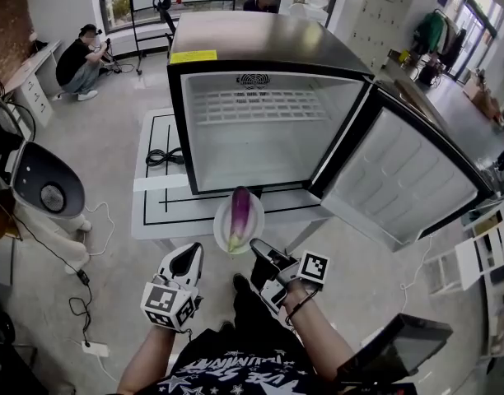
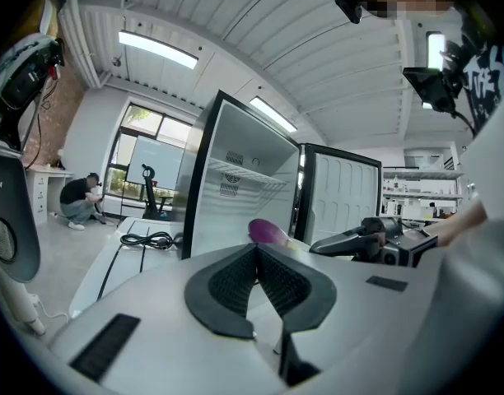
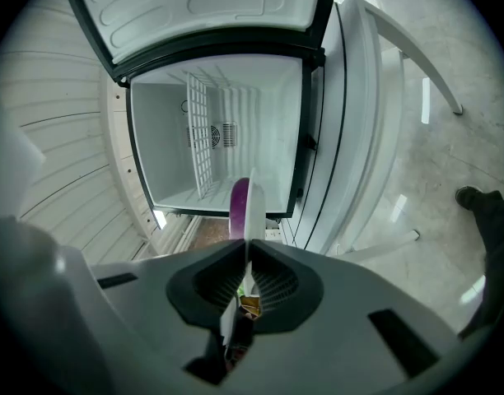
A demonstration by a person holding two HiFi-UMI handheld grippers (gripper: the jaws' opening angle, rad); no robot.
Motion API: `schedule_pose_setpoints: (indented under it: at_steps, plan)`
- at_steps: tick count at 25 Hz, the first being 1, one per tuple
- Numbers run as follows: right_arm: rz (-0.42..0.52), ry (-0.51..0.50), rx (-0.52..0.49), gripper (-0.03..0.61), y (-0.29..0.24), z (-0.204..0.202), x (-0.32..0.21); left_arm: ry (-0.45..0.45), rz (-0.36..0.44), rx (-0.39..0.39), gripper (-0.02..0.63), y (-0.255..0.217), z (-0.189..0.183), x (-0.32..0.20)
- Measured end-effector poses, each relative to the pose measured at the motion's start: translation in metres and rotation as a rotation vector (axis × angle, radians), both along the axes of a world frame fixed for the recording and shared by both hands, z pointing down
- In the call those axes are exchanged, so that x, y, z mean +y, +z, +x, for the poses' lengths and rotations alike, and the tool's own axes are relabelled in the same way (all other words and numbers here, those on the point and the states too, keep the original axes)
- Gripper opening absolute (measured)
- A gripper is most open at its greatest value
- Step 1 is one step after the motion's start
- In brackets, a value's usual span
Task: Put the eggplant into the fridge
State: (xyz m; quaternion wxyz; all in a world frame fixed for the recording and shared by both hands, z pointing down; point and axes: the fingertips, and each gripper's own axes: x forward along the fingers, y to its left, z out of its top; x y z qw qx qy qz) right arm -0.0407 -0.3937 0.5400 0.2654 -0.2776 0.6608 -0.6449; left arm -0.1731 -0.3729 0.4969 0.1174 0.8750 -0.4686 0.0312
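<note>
Currently we're on the carry step. The right hand-held gripper (image 1: 262, 252) is pinching the white plate (image 1: 221, 223) by its rim at about 5 o'clock. The eggplant (image 1: 239, 216) lies on that plate, held out in front of the open mini fridge (image 1: 260, 151) at 12 o'clock and not yet inside. The left hand-held gripper (image 1: 186, 259) sits at the plate's 7 o'clock, jaws pressed together on nothing, apart from the plate. The fridge door (image 1: 400, 179) is swung wide toward 3 o'clock. The compartment looks bare below the wire shelf (image 1: 264, 105). Next, we judge, the plate goes forward, kept level, through the opening and under the shelf. With a single rim pinch, any tilt could roll the eggplant off.
</note>
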Motion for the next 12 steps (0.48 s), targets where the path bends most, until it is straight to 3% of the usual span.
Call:
schedule_pose_setpoints:
  at_steps: [12]
  plan:
    - [-0.013, -0.054, 0.009, 0.021, 0.006, 0.003, -0.091, -0.021, -0.013, -0.012, 0.009, -0.001, 0.017, -0.08]
